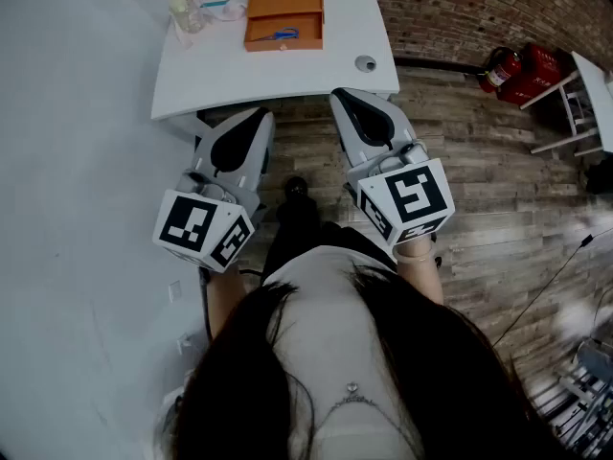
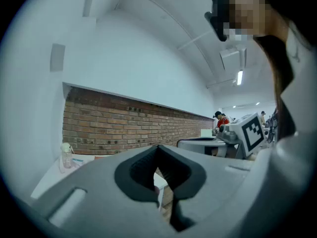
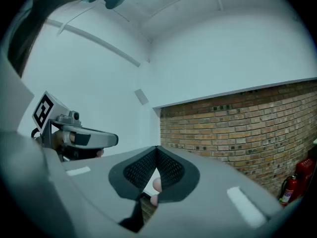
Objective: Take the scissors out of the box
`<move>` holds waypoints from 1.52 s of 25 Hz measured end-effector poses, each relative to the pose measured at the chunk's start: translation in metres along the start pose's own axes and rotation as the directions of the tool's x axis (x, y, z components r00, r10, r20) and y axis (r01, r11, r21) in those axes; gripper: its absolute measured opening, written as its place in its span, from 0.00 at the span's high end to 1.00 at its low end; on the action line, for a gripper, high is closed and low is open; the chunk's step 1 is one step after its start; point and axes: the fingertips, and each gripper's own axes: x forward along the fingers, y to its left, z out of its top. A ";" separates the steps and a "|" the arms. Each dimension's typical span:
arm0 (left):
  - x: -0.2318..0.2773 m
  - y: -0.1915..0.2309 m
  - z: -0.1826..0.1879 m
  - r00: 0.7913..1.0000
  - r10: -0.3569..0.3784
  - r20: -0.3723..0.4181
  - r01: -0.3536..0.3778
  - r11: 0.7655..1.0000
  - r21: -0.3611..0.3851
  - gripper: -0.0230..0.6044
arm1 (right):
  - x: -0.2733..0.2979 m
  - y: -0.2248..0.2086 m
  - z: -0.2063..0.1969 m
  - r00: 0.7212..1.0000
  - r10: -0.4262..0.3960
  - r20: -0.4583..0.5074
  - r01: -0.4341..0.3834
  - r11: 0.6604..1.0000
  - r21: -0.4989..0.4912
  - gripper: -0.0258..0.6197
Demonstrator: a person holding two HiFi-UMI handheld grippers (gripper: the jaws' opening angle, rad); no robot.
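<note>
An open orange box lies at the far side of the white table in the head view. Blue-handled scissors rest inside its front half. My left gripper and right gripper are held side by side, level, near the table's front edge and well short of the box. Both are shut with nothing between their jaws. In the left gripper view the left gripper's tips meet, and in the right gripper view the right gripper's tips meet too. The box and scissors are hidden in both gripper views.
A clear plastic bottle stands at the table's far left, left of the box. A round cable hole sits near the table's right front corner. A brick wall runs behind. A red fire extinguisher and another white table stand at the right.
</note>
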 end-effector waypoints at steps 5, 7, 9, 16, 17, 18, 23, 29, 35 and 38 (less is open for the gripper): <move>0.005 0.013 0.001 1.000 -0.011 0.002 0.011 1.000 -0.003 0.96 | 0.014 0.001 -0.003 1.000 0.009 -0.019 -0.008 1.000 0.008 0.95; 0.009 0.020 0.002 1.000 -0.017 0.002 0.017 1.000 -0.005 0.96 | 0.020 -0.001 -0.001 1.000 0.008 -0.016 -0.008 1.000 0.020 0.95; 0.014 0.027 0.002 1.000 -0.022 0.000 0.022 1.000 -0.006 0.96 | 0.027 -0.003 -0.001 1.000 0.012 -0.019 -0.012 0.999 0.033 0.95; 0.037 0.053 0.001 0.999 -0.045 -0.003 0.045 0.999 -0.015 0.96 | 0.054 -0.016 -0.005 1.000 0.007 -0.031 -0.005 0.999 0.045 0.95; 0.041 0.057 0.002 0.999 -0.046 -0.002 0.046 0.999 -0.016 0.96 | 0.058 -0.019 -0.005 0.999 0.005 -0.034 -0.004 0.999 0.044 0.95; 0.044 0.061 0.002 0.999 -0.047 -0.002 0.047 0.999 -0.017 0.96 | 0.062 -0.022 -0.005 0.999 0.003 -0.038 -0.002 0.999 0.041 0.95; 0.059 0.083 0.004 0.999 -0.045 -0.004 0.045 0.999 -0.025 0.96 | 0.084 -0.034 -0.008 0.999 0.003 -0.053 0.000 0.999 0.046 0.95; 0.076 0.109 0.007 0.999 -0.043 -0.015 0.043 0.999 -0.029 0.96 | 0.116 -0.045 -0.007 0.998 -0.001 -0.064 0.004 0.999 0.045 0.95; 0.088 0.138 0.009 0.999 -0.044 -0.015 0.044 0.999 -0.027 0.96 | 0.147 -0.051 -0.008 0.997 -0.009 -0.072 0.011 1.000 0.028 0.95; 0.093 0.153 0.011 0.999 -0.044 -0.013 0.044 0.998 -0.034 0.96 | 0.163 -0.051 -0.008 0.997 -0.007 -0.079 0.010 1.000 0.028 0.95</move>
